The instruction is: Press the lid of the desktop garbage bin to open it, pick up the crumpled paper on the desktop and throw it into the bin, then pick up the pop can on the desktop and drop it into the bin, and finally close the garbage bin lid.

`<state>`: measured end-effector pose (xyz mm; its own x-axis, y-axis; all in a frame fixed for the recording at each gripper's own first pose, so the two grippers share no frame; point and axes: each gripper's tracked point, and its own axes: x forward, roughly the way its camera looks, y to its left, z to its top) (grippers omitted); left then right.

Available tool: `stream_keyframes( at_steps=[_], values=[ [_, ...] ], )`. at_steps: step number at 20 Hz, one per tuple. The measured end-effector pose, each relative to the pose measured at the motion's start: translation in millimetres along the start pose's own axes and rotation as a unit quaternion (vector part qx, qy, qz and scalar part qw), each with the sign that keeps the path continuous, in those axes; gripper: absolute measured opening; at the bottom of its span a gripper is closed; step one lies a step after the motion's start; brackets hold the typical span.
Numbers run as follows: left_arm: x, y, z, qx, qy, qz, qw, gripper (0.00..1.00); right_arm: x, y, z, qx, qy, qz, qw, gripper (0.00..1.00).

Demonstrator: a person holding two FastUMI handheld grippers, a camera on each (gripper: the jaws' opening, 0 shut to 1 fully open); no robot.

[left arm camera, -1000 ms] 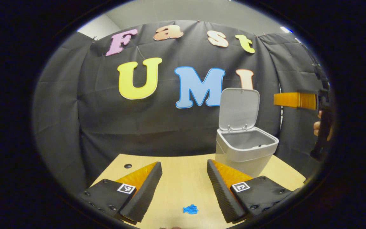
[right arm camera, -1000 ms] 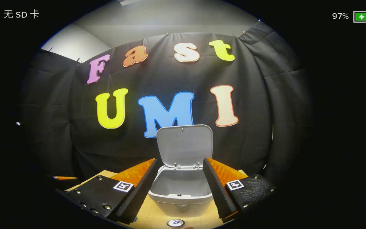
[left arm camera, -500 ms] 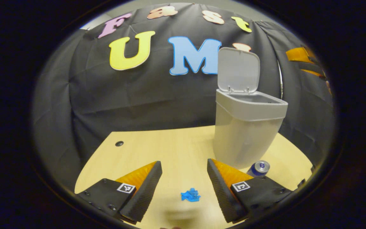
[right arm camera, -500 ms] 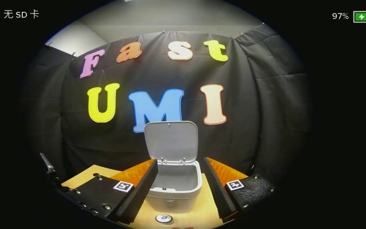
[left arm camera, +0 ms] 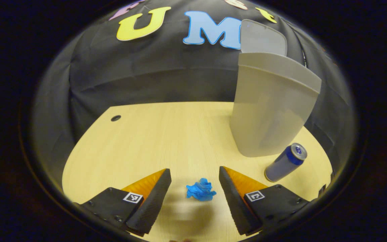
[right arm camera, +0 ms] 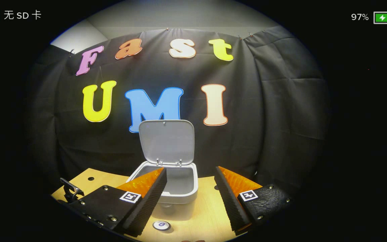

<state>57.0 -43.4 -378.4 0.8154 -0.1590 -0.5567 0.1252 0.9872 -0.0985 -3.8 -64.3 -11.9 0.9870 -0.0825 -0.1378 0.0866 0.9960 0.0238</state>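
The left gripper (left arm camera: 193, 188) is spread wide just above the wooden desktop (left arm camera: 153, 134), with the one blue crumpled paper (left arm camera: 200, 191) lying between its fingers, touching neither. Past its right finger one pop can (left arm camera: 285, 162) stands just beside the single grey garbage bin (left arm camera: 270, 104), whose lid (left arm camera: 262, 37) is up. The right gripper (right arm camera: 190, 198) hangs higher, also wide and empty, facing the open bin; what I can see of its inside looks empty.
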Motion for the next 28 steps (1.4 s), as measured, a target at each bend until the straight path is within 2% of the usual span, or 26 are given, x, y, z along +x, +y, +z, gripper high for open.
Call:
stream_keyframes(
  at_steps=[6,11,26,27,28],
  values=[
    [22.4,5.3,-40.0,-0.013,0.049,0.005,0.999,0.95,0.5,-9.7,-7.0,0.002,0.012,-0.013,1.0,0.91],
    [32.7,-1.0,-63.3,-0.021,0.068,0.005,0.997,0.96,0.4,-10.0,-11.2,-0.004,0.018,-0.013,1.0,0.91],
    [50.0,7.0,-58.5,0.011,0.061,0.029,0.998,0.94,-2.1,-15.0,-25.3,0.008,0.037,-0.012,0.999,0.91],
    [51.1,7.7,-57.9,0.011,0.059,0.029,0.998,0.98,-1.3,-15.3,-25.8,0.008,0.038,-0.012,0.999,0.91],
    [52.3,9.4,-57.3,0.01,0.057,0.031,0.998,0.96,-1.3,-15.5,-27.3,0.008,0.039,-0.012,0.999,0.91]
  ],
)
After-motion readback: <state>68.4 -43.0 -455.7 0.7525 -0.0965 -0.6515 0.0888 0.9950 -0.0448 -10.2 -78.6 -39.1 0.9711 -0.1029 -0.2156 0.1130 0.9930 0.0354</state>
